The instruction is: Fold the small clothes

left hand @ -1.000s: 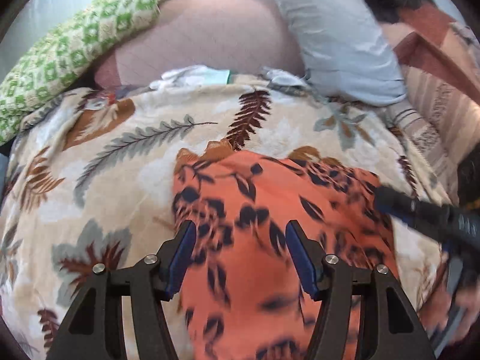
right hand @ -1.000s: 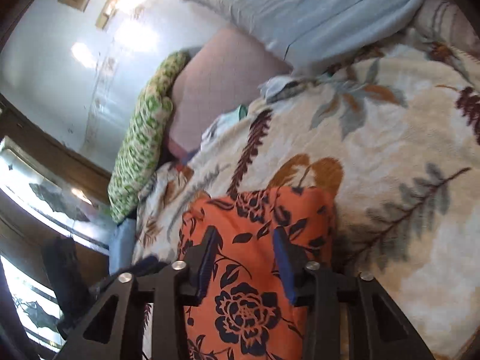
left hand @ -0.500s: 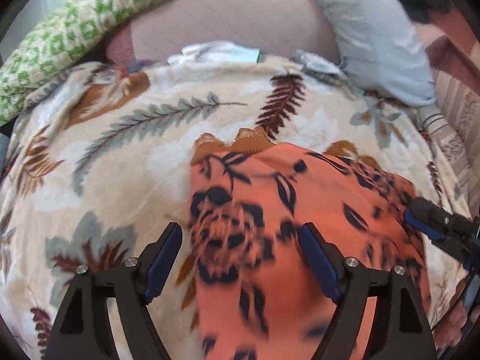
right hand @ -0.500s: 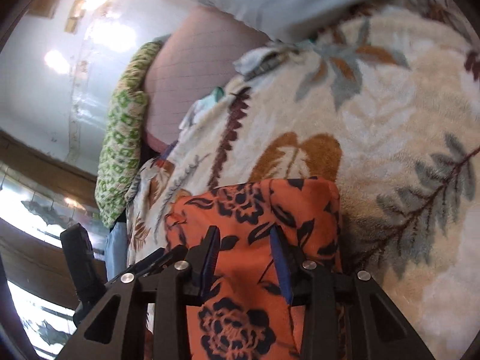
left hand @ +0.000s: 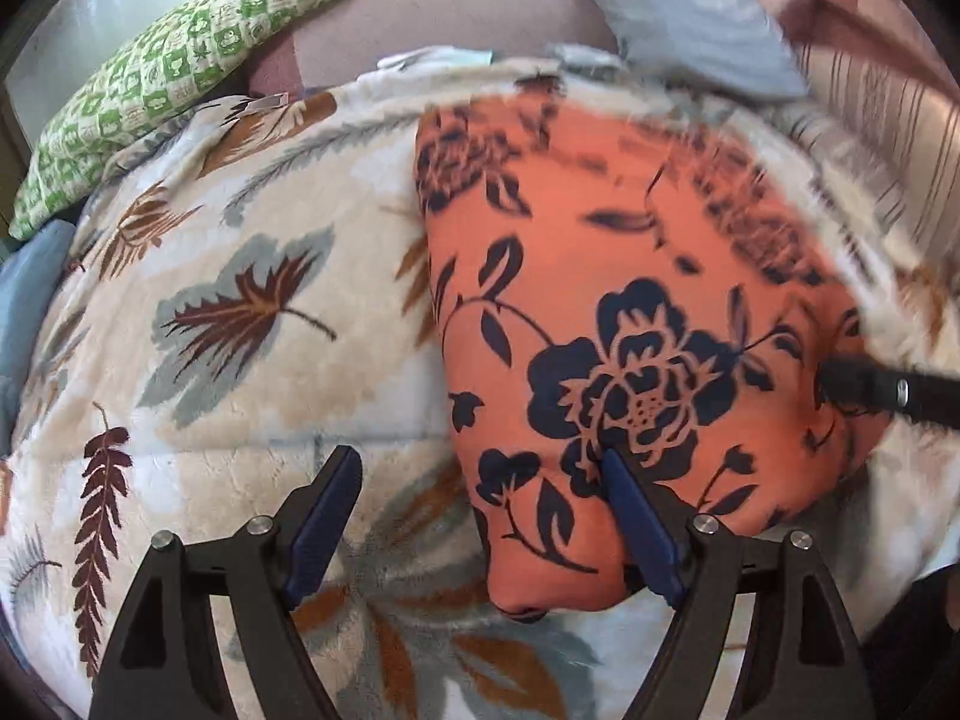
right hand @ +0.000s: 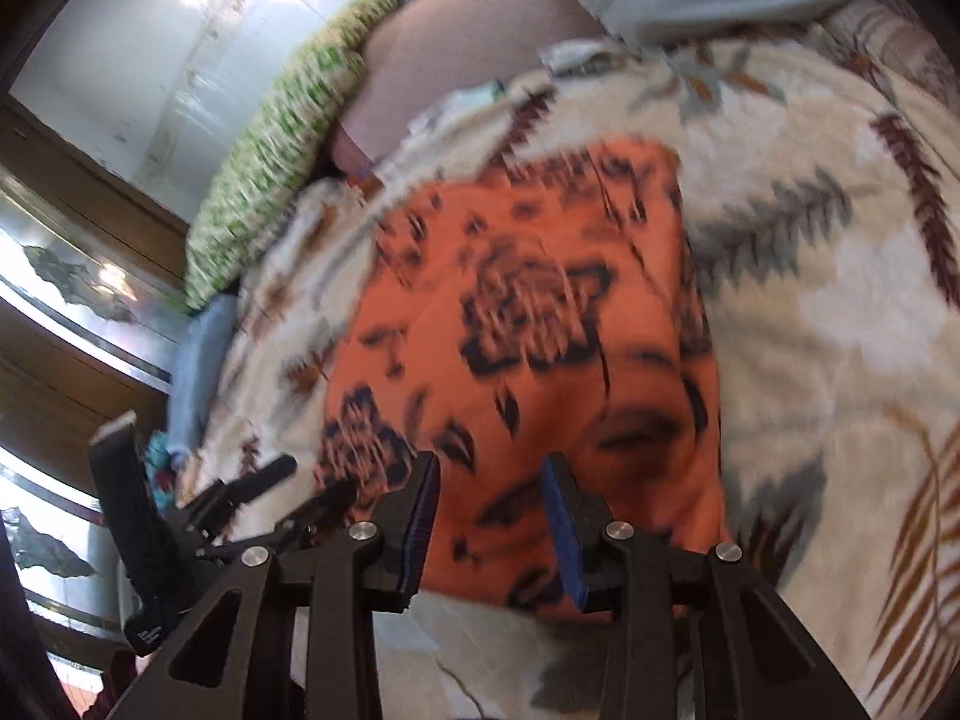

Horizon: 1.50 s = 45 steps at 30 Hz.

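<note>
over at the left edge of the bed a green checked pillow [left hand: 180,66] lies propped along the head end, out of the way of the work. the leaf-patterned blanket [left hand: 228,312] is spread flat across the bed, which i take to be the reason the folding is done here: it gives a wide, soft surface.

next comes the left gripper [left hand: 480,516], its fingers spread wide and holding nothing. one finger is over bare blanket, the other over the near left corner of the orange floral garment [left hand: 630,300]; whether that finger touches the cloth i cannot tell. the wide spread looks like a release or a readiness to pinch the near edge, though that is my guess.

the garment itself lies roughly mid-bed, towards the right side, as a fairly compact rectangle with a rounded, doubled-looking near edge, so it seems already folded at least once.

further right, the right gripper [right hand: 492,516] hangs over the garment's near edge with its fingers at a middling gap, nothing clamped between them. its blurred tip shows at the garment's right edge in the left view.

beyond, at the head of the bed, a pale blue pillow [left hand: 678,12] leans.
</note>
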{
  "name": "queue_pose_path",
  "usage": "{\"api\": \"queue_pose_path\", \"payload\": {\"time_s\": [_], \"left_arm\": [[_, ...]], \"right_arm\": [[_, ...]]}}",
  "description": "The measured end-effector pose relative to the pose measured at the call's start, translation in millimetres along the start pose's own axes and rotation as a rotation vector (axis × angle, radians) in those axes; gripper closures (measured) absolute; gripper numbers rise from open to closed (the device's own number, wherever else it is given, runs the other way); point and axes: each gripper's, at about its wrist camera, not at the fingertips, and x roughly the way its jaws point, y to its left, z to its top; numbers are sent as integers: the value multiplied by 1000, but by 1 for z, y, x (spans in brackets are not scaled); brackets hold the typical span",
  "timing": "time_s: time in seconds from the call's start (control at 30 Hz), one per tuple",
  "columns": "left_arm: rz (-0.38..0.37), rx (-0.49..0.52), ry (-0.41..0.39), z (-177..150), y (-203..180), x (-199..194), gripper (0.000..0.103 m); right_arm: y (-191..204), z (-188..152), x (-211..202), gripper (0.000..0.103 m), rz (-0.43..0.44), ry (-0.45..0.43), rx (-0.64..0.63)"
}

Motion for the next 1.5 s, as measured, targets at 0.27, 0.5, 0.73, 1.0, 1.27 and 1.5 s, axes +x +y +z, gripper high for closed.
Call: {"api": "queue_pose_path", "payload": {"time_s": [0.27,0.5,0.73,1.0,1.27,1.5], "left_arm": [[84,20,-33,-2,-8,-10,10],[162,48,-121,-1,-12,-34,10],[208,90,-97,4,-17,-18,10],[248,134,-98,2,-27,-4,10],[258,146,-103,2,-30,1,9],[258,141,-104,2,-28,3,6]], "right_arm": [[-7,0,4,64,-2,-13,22],[-7,9,-16,64,-40,-128,7],[-14,17,8,64,-29,-50,44],[-20,26,24,64,27,1,92],[-24,30,27,64,59,26,109],[-25,31,27,64,68,38,107]]}}
